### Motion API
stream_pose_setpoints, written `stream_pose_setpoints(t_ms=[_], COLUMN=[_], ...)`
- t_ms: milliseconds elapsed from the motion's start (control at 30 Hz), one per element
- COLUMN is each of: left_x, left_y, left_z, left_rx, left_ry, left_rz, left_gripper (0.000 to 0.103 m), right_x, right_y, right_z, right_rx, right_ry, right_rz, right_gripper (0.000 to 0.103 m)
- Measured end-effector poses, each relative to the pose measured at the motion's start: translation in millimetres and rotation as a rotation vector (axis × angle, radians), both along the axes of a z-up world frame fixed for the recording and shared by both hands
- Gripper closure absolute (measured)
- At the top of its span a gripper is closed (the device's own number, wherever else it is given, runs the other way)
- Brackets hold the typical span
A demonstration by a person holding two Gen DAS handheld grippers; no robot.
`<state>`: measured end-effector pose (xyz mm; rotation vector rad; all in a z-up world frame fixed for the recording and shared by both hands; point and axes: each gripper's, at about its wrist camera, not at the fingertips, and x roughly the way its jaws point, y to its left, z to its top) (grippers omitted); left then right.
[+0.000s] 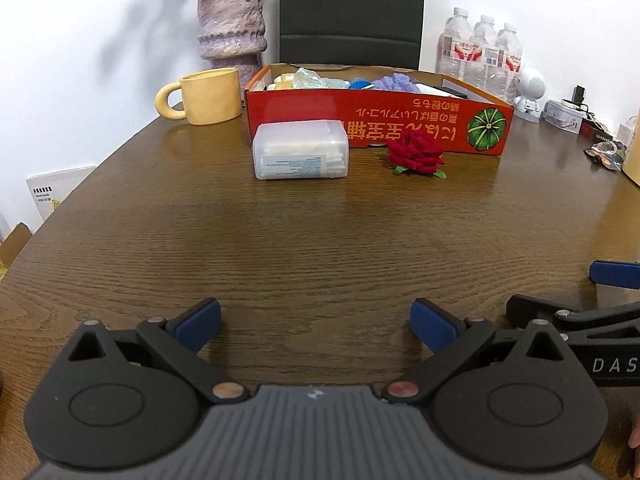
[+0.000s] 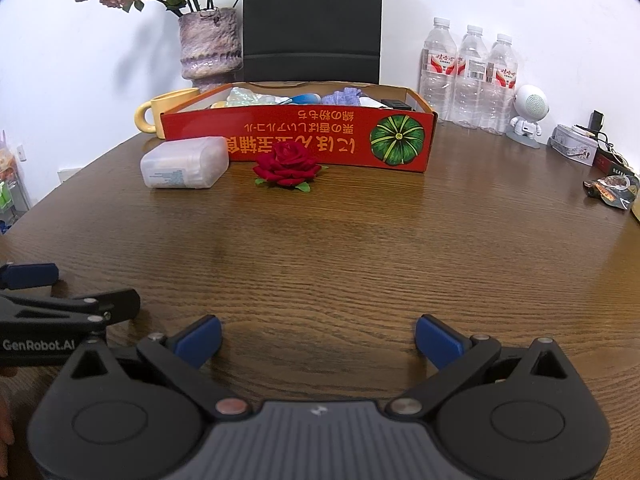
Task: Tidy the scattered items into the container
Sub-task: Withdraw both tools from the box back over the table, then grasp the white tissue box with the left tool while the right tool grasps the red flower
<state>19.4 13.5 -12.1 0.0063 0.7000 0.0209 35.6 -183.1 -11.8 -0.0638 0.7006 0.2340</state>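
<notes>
Left gripper (image 1: 316, 322): jaws spread wide, holding nothing, low over the brown wood-grain table (image 1: 320, 240).
Right gripper (image 2: 318, 338): jaws likewise spread, empty, beside the left one.
Container: red cardboard box with a green pumpkin print (image 1: 400, 124), already holding several items, hard to identify from here.
Left out: translucent white rectangular plastic case (image 1: 301, 150) and red fabric rose (image 1: 416, 152), both just in front of the box wall.
Risk: the smooth case may slip from a shallow pinch; the soft rose could crush or snag on the box rim.

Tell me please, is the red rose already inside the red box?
No, out: the red rose lies on the table just before the red box front wall.
</notes>
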Motion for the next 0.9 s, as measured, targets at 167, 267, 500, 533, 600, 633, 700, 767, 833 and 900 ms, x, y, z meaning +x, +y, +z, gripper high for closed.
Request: stream_pose_setpoints(t_ms=[167, 267, 500, 533, 600, 633, 700, 767, 833, 900], left_x=[1.0, 1.1, 2.0, 5.9, 13.9, 19.7, 52.1, 84.6, 117.0, 149.4], left_y=[0.2, -0.5, 0.9, 3.3, 8.2, 10.5, 13.8, 17.0, 20.2, 23.4], left_z=[-0.2, -0.2, 0.0, 2.9, 8.6, 11.5, 17.4, 23.4, 29.3, 35.2], left_rx=[0.0, 0.0, -0.002, -0.016, -0.043, -0.054, -0.045, -0.037, -0.029, -0.02], left_ry=[0.0, 0.001, 0.0, -0.002, -0.006, -0.009, -0.015, -0.021, -0.027, -0.034], left_rz=[0.009, 0.01, 0.006, -0.004, -0.025, -0.031, 0.003, 0.038, 0.072, 0.106], left_gripper=[0.0, 0.0, 0.0, 0.0, 0.0, 0.0, 0.0, 0.0, 0.0, 0.0], right_x=[5.3, 5.5, 5.1, 5.2, 6.2, 11.6, 22.5, 45.6, 68.3, 100.2], right_y=[-0.3, -0.4, -0.5, -0.8, -0.7, 0.0, 1.4, 5.5, 12.0, 22.2], right_z=[-0.1, -0.1, 0.1, 0.1, 0.5, 1.4, 3.4, 14.4, 25.3, 24.1], right_rx=[0.001, 0.0, 0.001, 0.0, 0.002, 0.001, -0.002, 0.008, 0.044, 0.038], right_ry=[0.0, 0.0, 0.0, 0.0, 0.001, 0.007, 0.02, 0.019, -0.03, -0.078], right_rz=[-0.013, -0.017, -0.017, -0.016, -0.009, 0.006, 0.037, 0.048, 0.074, 0.111], right_gripper=[0.0, 0.0, 0.0, 0.0, 0.0, 0.0, 0.002, 0.007, 0.007, 0.007])
